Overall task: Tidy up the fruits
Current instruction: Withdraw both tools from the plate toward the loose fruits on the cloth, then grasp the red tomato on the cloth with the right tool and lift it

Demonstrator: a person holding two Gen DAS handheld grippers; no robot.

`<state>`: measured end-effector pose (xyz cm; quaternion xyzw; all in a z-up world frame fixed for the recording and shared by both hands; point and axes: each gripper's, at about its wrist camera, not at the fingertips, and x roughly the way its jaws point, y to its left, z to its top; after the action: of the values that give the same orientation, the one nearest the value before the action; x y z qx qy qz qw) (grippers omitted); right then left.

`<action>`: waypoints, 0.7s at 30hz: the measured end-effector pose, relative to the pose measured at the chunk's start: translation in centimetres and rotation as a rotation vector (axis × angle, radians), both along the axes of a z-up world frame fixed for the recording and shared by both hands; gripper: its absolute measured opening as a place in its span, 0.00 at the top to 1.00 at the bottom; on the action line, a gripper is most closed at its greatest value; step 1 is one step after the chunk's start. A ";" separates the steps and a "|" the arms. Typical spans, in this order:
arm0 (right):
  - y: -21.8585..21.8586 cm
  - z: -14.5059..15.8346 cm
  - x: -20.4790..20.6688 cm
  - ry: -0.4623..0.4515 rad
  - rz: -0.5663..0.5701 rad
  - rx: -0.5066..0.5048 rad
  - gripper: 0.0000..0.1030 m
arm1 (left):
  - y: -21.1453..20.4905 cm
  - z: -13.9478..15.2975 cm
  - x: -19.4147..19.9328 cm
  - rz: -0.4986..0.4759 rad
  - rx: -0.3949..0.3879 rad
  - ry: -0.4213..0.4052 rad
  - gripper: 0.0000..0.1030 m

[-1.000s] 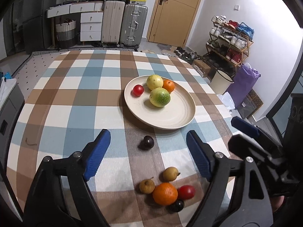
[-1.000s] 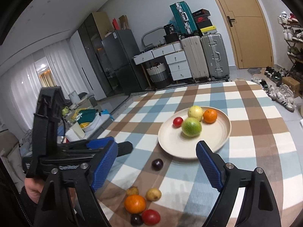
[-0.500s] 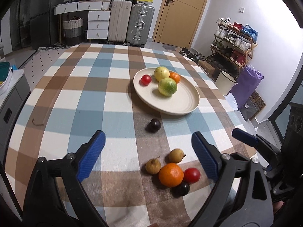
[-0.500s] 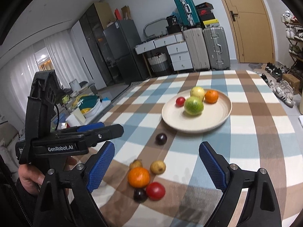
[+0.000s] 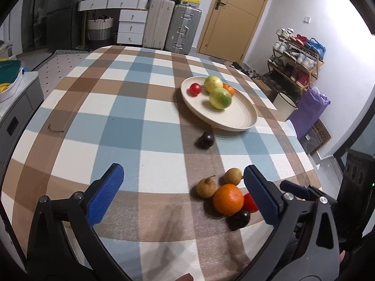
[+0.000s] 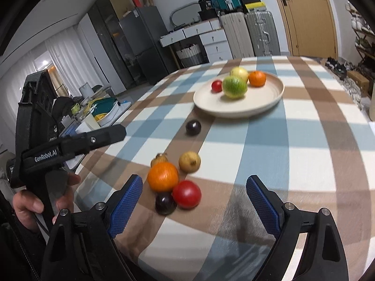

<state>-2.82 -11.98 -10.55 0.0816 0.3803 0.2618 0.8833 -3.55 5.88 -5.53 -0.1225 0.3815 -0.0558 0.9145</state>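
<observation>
Both grippers lowered toward loose fruit cluster [image 6: 172,180], left gripper [image 5: 185,196] spread, right gripper [image 6: 194,203] spread, pear [image 5: 206,187] stem up.

Home, lived-in apartment room. My table [image 5: 145,107] wears checked cloth, plate [image 5: 236,119] of fruit on it. Behind: hard-shell suitcases [image 5: 172,29] stacked against wall beside white drawer unit [image 5: 130,29] and woven basket [image 5: 100,28]. Wooden door [image 5: 230,15] at back. Shoe rack [image 5: 296,58] crammed with footwear to my right, purple bag [image 5: 309,107] beside it. Tall dark fridge [image 6: 140,44], curtained window [image 6: 58,58] on my left.
</observation>
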 end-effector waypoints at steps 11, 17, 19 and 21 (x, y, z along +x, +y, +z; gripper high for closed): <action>0.5 -1.9 1.0 0.097 0.021 0.036 0.35 | 1.0 -1.2 -0.3 0.010 -0.008 0.027 0.01; 1.1 -2.3 1.4 0.112 0.044 0.039 0.48 | 1.3 -1.8 -0.2 0.012 -0.023 0.043 0.01; 1.0 -2.4 1.5 0.120 0.033 0.051 0.51 | 1.4 -1.9 -0.2 0.008 -0.032 0.043 0.01; 1.0 -2.6 1.6 0.129 0.052 0.077 0.58 | 1.3 -2.0 -0.2 0.001 -0.038 0.045 0.01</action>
<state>-1.24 -10.99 -13.13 0.1223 0.4280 0.2933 0.8461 -3.72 7.21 -7.57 -0.1413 0.4010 -0.0600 0.9031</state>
